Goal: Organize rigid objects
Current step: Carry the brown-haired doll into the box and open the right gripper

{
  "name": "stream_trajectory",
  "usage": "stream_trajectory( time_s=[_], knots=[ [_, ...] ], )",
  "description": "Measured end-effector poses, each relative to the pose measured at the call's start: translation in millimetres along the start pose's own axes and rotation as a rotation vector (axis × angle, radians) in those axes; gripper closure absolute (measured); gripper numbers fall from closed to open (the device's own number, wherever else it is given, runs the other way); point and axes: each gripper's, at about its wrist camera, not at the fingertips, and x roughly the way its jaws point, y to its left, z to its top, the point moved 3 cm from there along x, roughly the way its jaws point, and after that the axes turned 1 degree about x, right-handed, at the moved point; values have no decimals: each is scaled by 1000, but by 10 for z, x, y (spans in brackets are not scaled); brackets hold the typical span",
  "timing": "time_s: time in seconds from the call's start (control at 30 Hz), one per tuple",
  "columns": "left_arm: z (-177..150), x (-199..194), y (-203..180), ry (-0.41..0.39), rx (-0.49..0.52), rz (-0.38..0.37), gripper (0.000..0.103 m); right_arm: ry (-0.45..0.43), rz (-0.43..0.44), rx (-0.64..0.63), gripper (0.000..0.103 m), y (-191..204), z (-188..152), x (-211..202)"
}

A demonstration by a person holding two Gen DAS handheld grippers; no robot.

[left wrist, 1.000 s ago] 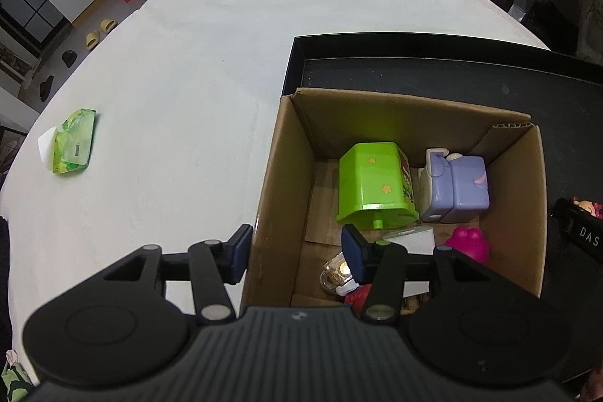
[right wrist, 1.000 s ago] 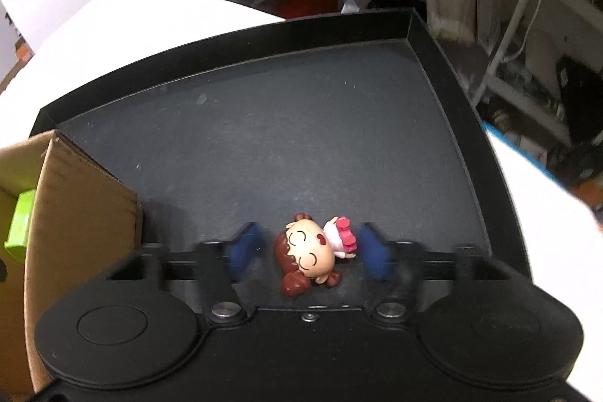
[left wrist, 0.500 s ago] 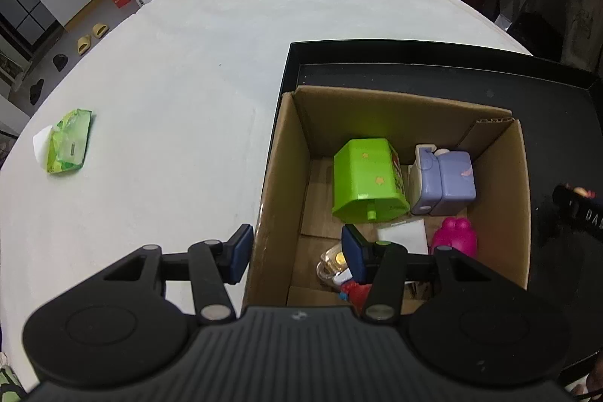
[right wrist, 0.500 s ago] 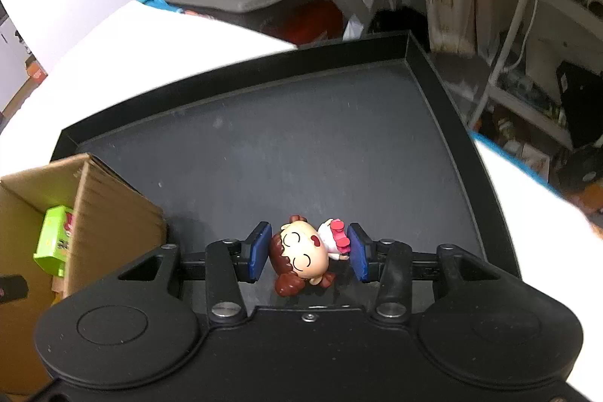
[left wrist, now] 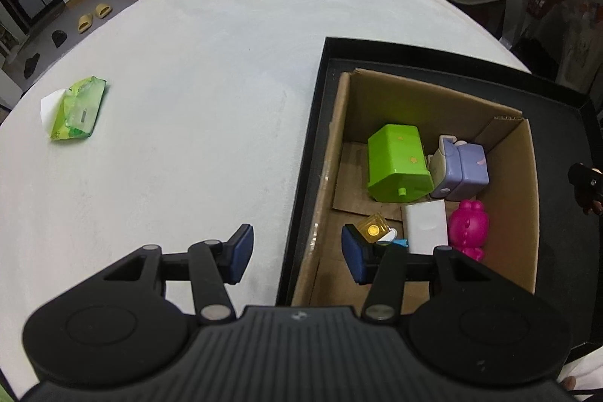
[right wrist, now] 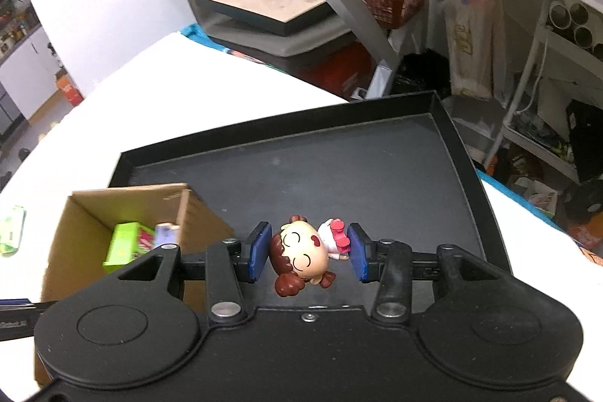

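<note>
Left wrist view: the left gripper (left wrist: pixel 297 253) hangs with its jaws spread wide and nothing between them. Its left blue pad sits over the white table (left wrist: pixel 188 93); its right pad sits over the near left corner of an open cardboard box (left wrist: pixel 524 213). The box stands inside a shallow black tray (left wrist: pixel 309 153), against the tray's left wall. In the box lie a lime-green plastic block toy (left wrist: pixel 397 162), a lavender block figure (left wrist: pixel 461 172) touching its right side, a magenta figure (left wrist: pixel 467 226) near the right wall, a white card (left wrist: pixel 426 226) just left of the magenta figure, and a small clear yellow cube (left wrist: pixel 373 228) near the right pad. A green packet (left wrist: pixel 77 108) lies well apart on the table at far left.

Right wrist view: the right gripper (right wrist: pixel 309 251) pinches a small doll figure (right wrist: pixel 303 253) between its blue pads. The figure has a large cream head, brown hair in buns, closed curved eyes, a red cheek mark, and a white body with red-pink trim. It lies sideways, head toward the left pad, feet toward the right pad. It is held above the tray's dark floor, right of the cardboard box.
</note>
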Motion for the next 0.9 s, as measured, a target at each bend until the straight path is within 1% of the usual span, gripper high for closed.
stream_trajectory(
  time_s=[0.2,0.3,0.37,0.5,0.6,0.67,0.73,0.77,0.83,0.87,0.9],
  knots=[
    [-52,-92,88,-18,-6,-38,53,-30,49,-37,60,168,10,-208],
    [-81,-121,122,-31,-10,-56,53,-29,101,-19,60,241,25,-271],
    [-106,-129,130,-34,-10,-73,53,-39,110,-25,60,304,25,-311],
    [-156,-126,156,-32,-25,-110,57,-47,141,-58,60,461,15,-373],
    [-187,-127,177,-34,-30,-123,57,-50,164,-93,60,608,-3,-414],
    [-210,-115,191,-28,-33,-134,61,-46,180,-115,60,715,-21,-424],
    [-225,-101,206,-19,-37,-150,69,-37,195,-135,60,817,-50,-416],
    [-232,-93,216,-17,-40,-157,71,-32,205,-143,60,863,-64,-407],
    [-238,-73,239,-12,-47,-167,78,-20,219,-155,60,939,-90,-381],
    [-245,-67,249,-11,-51,-175,80,-12,224,-157,60,967,-102,-362],
    [-248,-58,260,-10,-55,-182,84,-4,228,-155,60,989,-110,-339]
  ],
)
